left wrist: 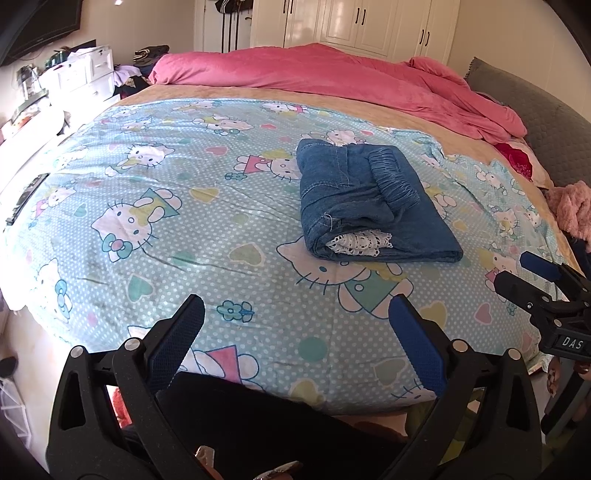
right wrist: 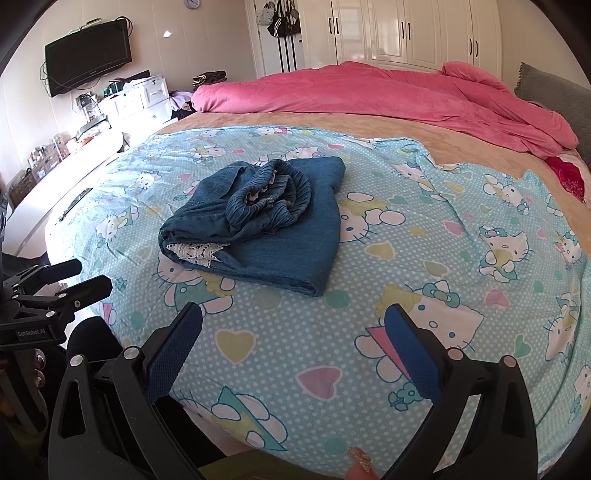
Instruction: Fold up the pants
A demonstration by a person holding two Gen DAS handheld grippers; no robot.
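The blue denim pants (left wrist: 369, 206) lie folded into a compact bundle on the Hello Kitty bedsheet (left wrist: 166, 221), elastic waistband on top and white lace trim showing at the near end. In the right wrist view the pants (right wrist: 266, 225) lie ahead and left of centre. My left gripper (left wrist: 295, 314) is open and empty, hovering near the bed's front edge, short of the pants. My right gripper (right wrist: 293, 321) is open and empty too, also short of the bundle. Each gripper shows in the other's view: the right one (left wrist: 524, 273) at the far right, the left one (right wrist: 88, 277) at the far left.
A pink duvet (left wrist: 332, 74) is heaped along the far side of the bed. A grey headboard (left wrist: 535, 122) stands at the right, with a pink fluffy item (left wrist: 570, 210) by it. White drawers (right wrist: 136, 98), a wall TV (right wrist: 88, 55) and a white wardrobe (right wrist: 406, 33) line the room.
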